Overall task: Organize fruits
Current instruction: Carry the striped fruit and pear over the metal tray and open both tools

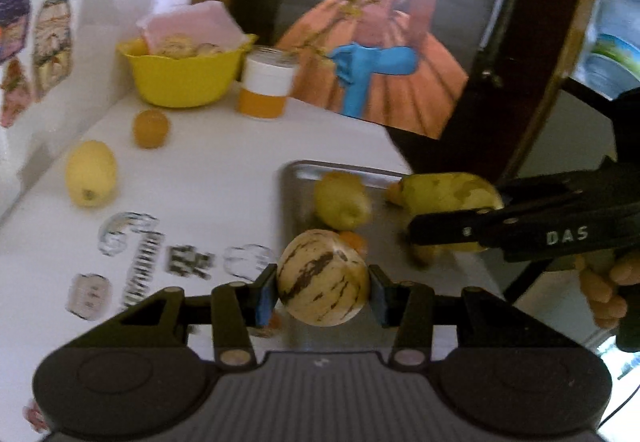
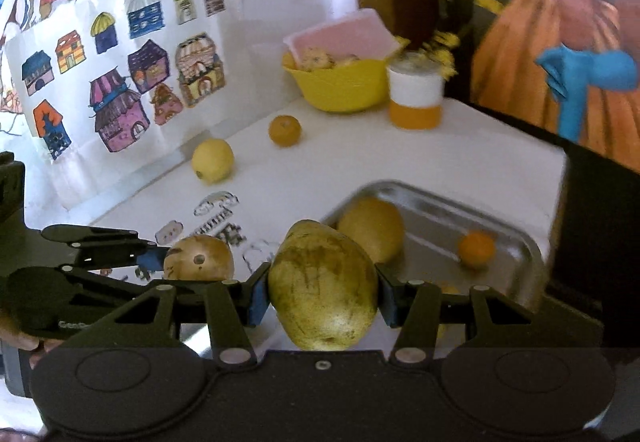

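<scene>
My left gripper [image 1: 323, 284] is shut on a cream melon with brown stripes [image 1: 323, 278], held over the near left corner of a metal tray [image 1: 292, 178]. My right gripper [image 2: 320, 292] is shut on a green-yellow mango [image 2: 323, 290], just in front of the tray [image 2: 516, 238]. In the left wrist view the right gripper [image 1: 416, 232] reaches in from the right with the mango [image 1: 448, 192] above the tray. In the right wrist view the left gripper [image 2: 160, 256] holds the melon [image 2: 199, 258] at the left. A lemon [image 1: 342, 200] and a small orange [image 2: 476, 249] lie in the tray.
A loose lemon [image 1: 91, 173] and an orange [image 1: 151, 128] lie on the white table near the wall. A yellow bowl [image 1: 186, 76] with a pink lid and a white-and-orange jar [image 1: 267, 82] stand at the back. The table's right edge [image 2: 564, 178] runs just past the tray. Stickers [image 1: 140, 258] mark the tabletop.
</scene>
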`<state>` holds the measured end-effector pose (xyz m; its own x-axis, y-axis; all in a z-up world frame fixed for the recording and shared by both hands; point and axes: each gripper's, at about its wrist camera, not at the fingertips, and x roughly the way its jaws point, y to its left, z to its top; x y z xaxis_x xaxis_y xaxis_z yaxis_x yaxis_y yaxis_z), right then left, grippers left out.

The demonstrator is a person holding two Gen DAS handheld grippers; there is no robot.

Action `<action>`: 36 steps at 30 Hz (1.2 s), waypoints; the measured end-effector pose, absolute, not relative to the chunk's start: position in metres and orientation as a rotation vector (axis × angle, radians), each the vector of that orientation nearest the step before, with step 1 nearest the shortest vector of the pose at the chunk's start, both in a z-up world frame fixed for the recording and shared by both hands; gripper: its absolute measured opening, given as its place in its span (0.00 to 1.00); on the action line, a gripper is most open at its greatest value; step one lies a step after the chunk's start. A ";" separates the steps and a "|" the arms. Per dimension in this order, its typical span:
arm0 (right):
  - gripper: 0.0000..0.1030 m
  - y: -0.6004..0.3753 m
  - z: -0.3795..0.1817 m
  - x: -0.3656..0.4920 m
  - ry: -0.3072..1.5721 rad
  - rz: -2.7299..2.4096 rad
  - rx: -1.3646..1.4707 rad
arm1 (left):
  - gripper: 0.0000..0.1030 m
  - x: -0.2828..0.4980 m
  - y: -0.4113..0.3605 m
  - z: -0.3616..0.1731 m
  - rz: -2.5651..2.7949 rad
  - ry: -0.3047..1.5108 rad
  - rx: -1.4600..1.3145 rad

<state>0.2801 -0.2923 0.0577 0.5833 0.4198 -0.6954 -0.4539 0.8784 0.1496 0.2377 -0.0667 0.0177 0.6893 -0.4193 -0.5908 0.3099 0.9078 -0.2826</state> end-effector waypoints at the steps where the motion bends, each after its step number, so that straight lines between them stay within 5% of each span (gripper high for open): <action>1: 0.53 -0.297 0.055 0.276 0.805 0.502 -0.040 | 0.49 0.236 -0.071 0.016 -0.421 0.703 -0.166; 36: 0.53 -0.303 -0.009 0.255 0.696 0.374 -0.130 | 0.50 0.230 -0.108 -0.018 -0.383 0.735 -0.080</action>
